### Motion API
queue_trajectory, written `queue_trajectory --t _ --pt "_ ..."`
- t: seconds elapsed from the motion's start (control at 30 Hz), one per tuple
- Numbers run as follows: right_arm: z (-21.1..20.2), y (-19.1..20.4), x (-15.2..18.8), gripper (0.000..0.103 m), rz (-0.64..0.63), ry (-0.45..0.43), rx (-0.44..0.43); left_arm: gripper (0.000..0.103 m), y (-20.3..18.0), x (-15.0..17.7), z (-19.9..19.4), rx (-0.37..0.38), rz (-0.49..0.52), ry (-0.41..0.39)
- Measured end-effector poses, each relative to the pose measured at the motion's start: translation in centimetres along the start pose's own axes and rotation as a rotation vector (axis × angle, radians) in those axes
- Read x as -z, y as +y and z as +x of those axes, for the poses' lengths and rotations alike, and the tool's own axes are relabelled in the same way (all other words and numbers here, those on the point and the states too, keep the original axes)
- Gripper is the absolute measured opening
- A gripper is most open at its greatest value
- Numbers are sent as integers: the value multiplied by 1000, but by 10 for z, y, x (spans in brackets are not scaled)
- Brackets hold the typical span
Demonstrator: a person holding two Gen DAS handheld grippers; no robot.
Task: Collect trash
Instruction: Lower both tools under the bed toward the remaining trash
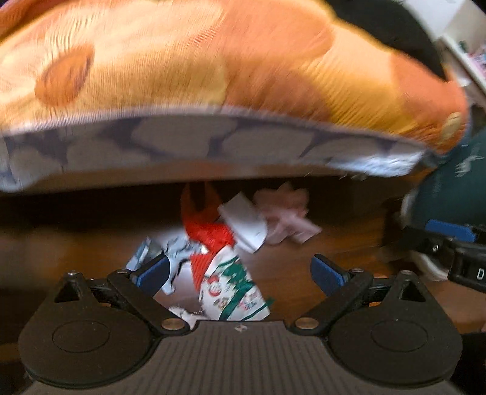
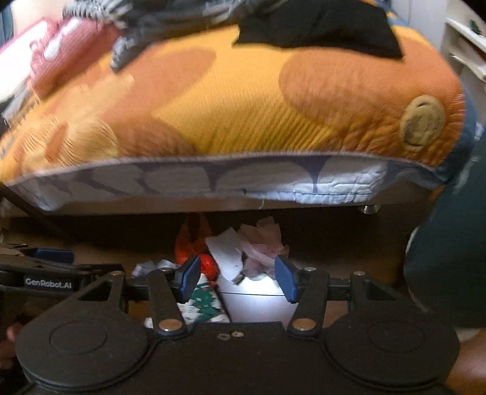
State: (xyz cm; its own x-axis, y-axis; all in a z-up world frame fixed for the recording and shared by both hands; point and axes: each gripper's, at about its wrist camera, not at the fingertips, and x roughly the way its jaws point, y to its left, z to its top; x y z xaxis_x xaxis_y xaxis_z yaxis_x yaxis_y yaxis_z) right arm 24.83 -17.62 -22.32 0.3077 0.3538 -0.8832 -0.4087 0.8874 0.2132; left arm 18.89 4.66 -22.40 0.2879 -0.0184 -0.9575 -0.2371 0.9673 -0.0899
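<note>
Down on the brown wooden floor (image 1: 303, 252), a small heap of trash is lying at the mouth of the dark gap under a bed. An orange and yellow quilted bedspread with big round blotches (image 1: 212, 60) is bulging over the bed's edge, and its pale blue-grey flower-printed hem (image 1: 212, 142) is hanging low above the heap, crowding the way in from above.

The heap is made up of a crumpled red plastic bag (image 1: 209, 231), a torn white sheet of paper (image 1: 243, 218), a pink crumpled tissue wad (image 1: 285, 212), a white snack wrapper with green and red print (image 1: 234, 288) and a scrap of blue-white printed wrapping (image 1: 161, 252) at its left.

The left gripper (image 1: 240, 270) is pointing down at the heap with its blue-padded jaws spread as wide as they go; the printed snack wrapper is lying between them, but the pads are not pressing on anything. The right gripper (image 2: 238, 281) is hovering beside it, jaws parted about halfway and empty, framing the white paper and a bright white flat surface (image 2: 258, 303) whose nature is unclear. A dark teal cloth (image 2: 449, 258) is filling the right edge of both views, and black clothing (image 2: 319, 27) and a pink garment (image 2: 60, 45) are lying on top of the bedspread.
</note>
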Motion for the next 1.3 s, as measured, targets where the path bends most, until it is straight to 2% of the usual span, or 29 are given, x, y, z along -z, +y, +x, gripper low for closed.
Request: queue_trajectory --t 0.2,0.4,0.53,0.8,1.07,1.17,1.23,1.27,1.3 --pt "72 -7 -8 54 -78 87 -17 100 8 -5 66 -49 -47 112" --pt "135 -9 0 54 -155 163 -30 99 9 -1 135 -66 -35 245" --pt "172 -13 4 54 -177 201 -15 99 9 5 172 -83 -21 287" --pt "219 -25 5 54 -155 238 -17 99 12 17 232 -81 -27 390" --pt "257 -27 12 51 -161 279 5 99 14 22 265 -69 -26 439" --pt "265 -30 16 50 -140 287 0 85 17 23 275 -61 -39 454" --pt "267 -29 17 48 -151 289 11 69 19 24 280 -49 -54 460" --pt "266 -28 17 44 -158 288 12 65 20 24 281 -46 -60 462" --pt "267 -27 17 37 -162 290 14 55 22 24 283 -43 -67 464"
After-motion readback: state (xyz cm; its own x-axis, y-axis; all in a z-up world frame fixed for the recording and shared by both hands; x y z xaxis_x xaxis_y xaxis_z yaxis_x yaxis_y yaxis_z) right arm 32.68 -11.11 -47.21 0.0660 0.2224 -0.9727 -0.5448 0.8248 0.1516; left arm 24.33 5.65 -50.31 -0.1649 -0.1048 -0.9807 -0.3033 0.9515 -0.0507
